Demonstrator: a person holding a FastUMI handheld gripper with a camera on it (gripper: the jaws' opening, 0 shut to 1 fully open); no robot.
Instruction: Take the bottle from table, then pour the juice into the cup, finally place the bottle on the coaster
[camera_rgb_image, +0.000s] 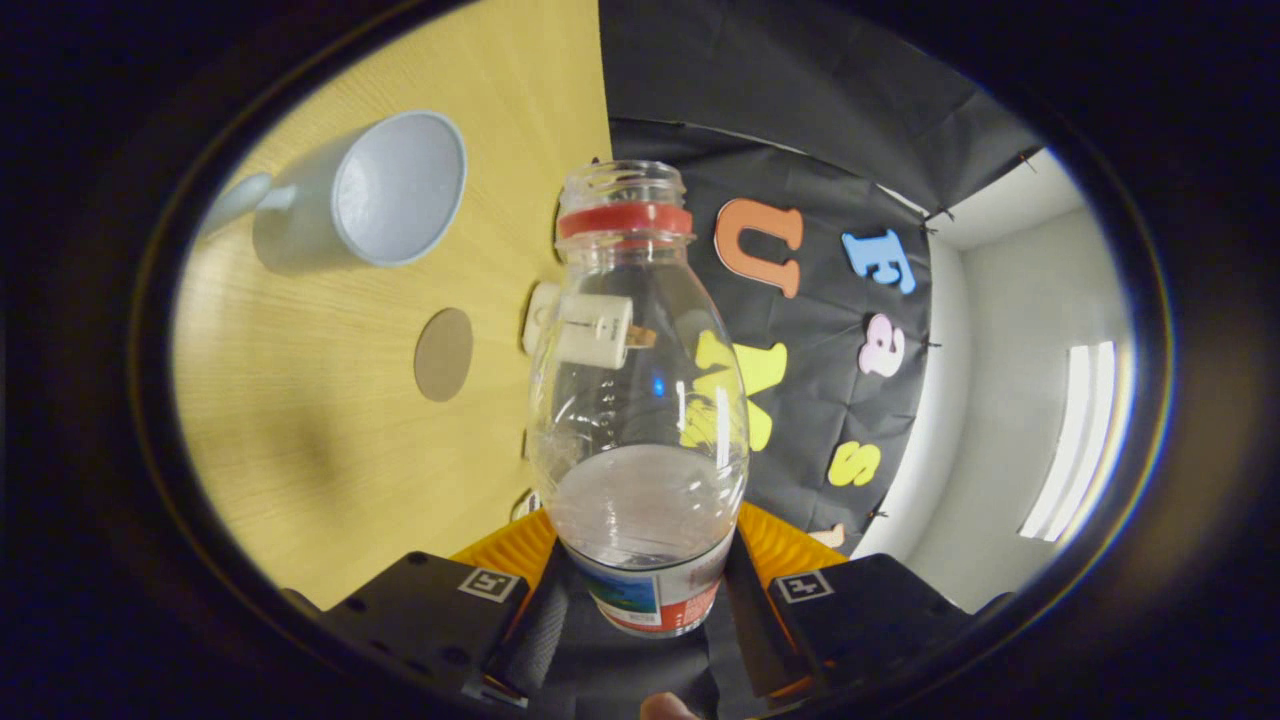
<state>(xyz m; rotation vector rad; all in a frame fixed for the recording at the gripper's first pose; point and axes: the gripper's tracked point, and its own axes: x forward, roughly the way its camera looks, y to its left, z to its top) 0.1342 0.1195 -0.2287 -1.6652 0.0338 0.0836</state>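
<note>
Bottle, label unreadable, clamped between jaws.

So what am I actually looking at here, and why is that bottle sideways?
No robot here: a person holds a two-finger gripper, and a fisheye camera riding on it looks forward along its fingers. Those fingers are closed on a clear bottle, uncapped, with a little liquid inside. The view is rolled, so the wooden table appears turned on its side. On the table sit a white cup and a round coaster, both beyond the fingers and apart from the bottle.
</note>
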